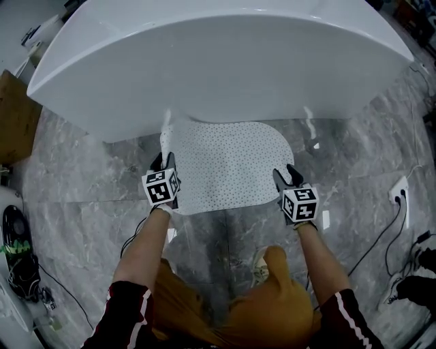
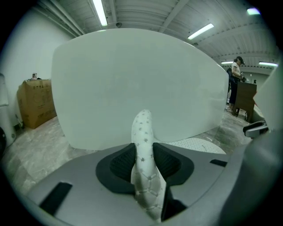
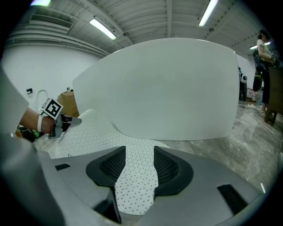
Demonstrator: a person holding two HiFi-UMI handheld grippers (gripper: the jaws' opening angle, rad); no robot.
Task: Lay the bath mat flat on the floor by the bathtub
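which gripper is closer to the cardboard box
Left. The left gripper sits at the bath mat edge nearest the cardboard box; the right gripper is across the mat, farther away.

**Mock bathroom corner inside an industrial hall**

Reads as a staged set rather than a home: freestanding white bathtub [image 1: 218,61] on grey marble-look floor tiles [image 1: 82,198], yet under a bare ribbed ceiling [image 3: 146,17] with strip lights [image 2: 99,12]. Cardboard box [image 2: 36,102] to one side, loose cables [image 1: 378,242] and a power strip [image 1: 400,192] on the floor, a person [image 2: 235,73] standing at a dark desk [image 2: 245,95] beyond.
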